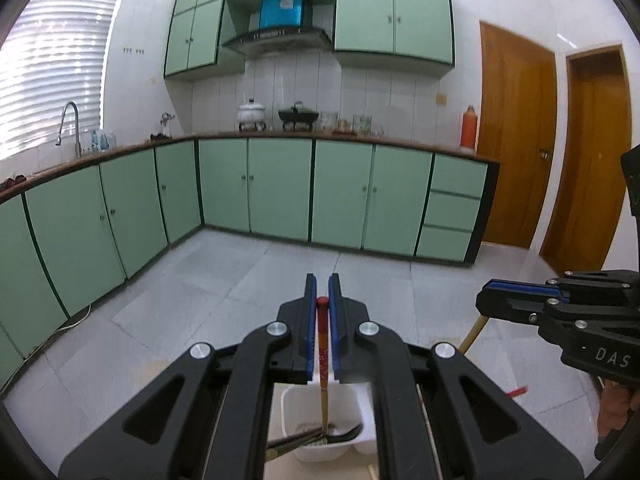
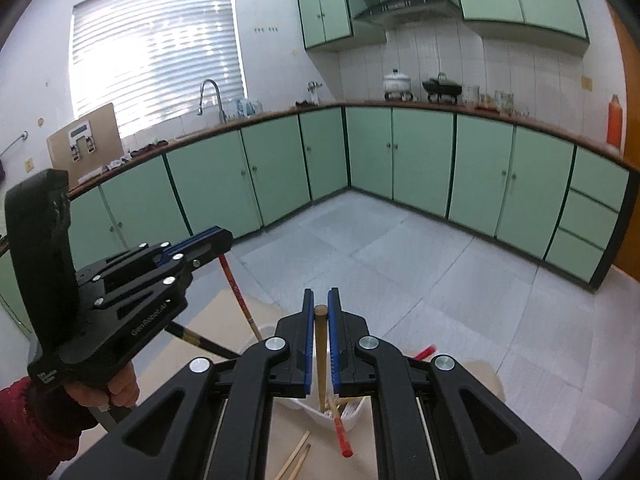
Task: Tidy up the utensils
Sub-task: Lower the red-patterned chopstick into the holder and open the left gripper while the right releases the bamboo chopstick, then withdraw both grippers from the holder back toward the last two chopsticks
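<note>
My left gripper (image 1: pixel 322 286) is shut on a red-topped chopstick (image 1: pixel 323 344) that stands upright, its lower end down in a white plastic holder (image 1: pixel 294 408) with dark utensils inside. My right gripper (image 2: pixel 320 300) is shut on a plain wooden chopstick (image 2: pixel 321 344), its lower end down in the white holder (image 2: pixel 352 416). The right gripper also shows in the left wrist view (image 1: pixel 520 294), and the left gripper in the right wrist view (image 2: pixel 216 240). A red chopstick (image 2: pixel 342 436) leans out of the holder. Two wooden chopsticks (image 2: pixel 298 458) lie on the table.
The holder stands on a beige table (image 2: pixel 208 352). Beyond it are a grey tiled floor (image 1: pixel 224 280), green kitchen cabinets (image 1: pixel 280 184) and wooden doors (image 1: pixel 516 140) at the right.
</note>
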